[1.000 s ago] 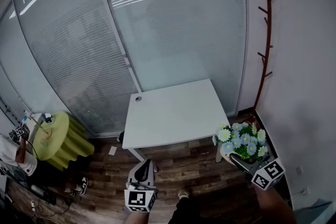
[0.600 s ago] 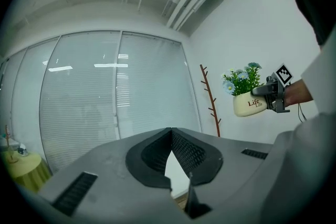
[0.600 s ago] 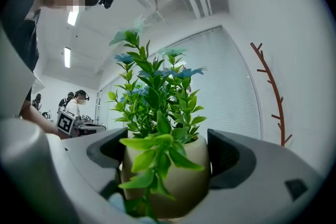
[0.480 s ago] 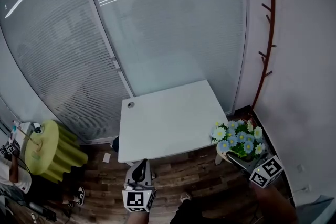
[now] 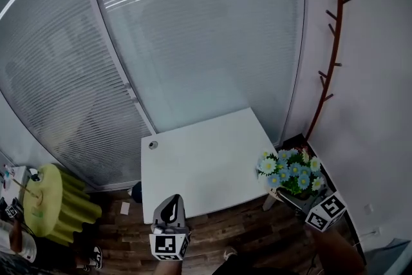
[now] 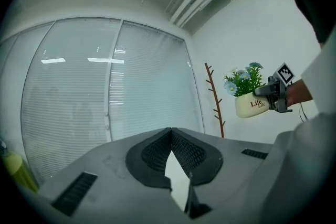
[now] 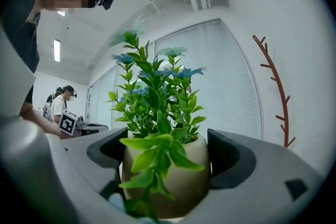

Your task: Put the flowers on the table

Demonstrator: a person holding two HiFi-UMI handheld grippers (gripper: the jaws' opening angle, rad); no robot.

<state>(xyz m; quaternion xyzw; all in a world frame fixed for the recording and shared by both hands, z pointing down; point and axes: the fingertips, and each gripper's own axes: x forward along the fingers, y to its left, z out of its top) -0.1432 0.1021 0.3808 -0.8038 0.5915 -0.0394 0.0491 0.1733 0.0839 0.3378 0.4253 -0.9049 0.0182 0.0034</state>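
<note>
**Flowers held off the table's edge**

Our left gripper [image 6: 170,136] has its jaws pressed together. Our right gripper [image 5: 290,196] pinches the cream pot [image 7: 173,181] of leafy blue and white flowers [image 5: 291,167], held in the air just beside the right edge of the white table [image 5: 199,164].

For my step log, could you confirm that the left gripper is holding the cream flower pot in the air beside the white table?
Not quite: the right gripper holds the cream flower pot, jaws closed on its sides, as the right gripper view shows. The left gripper is shut and empty. The rest stands: it hangs beside the white table.
</note>
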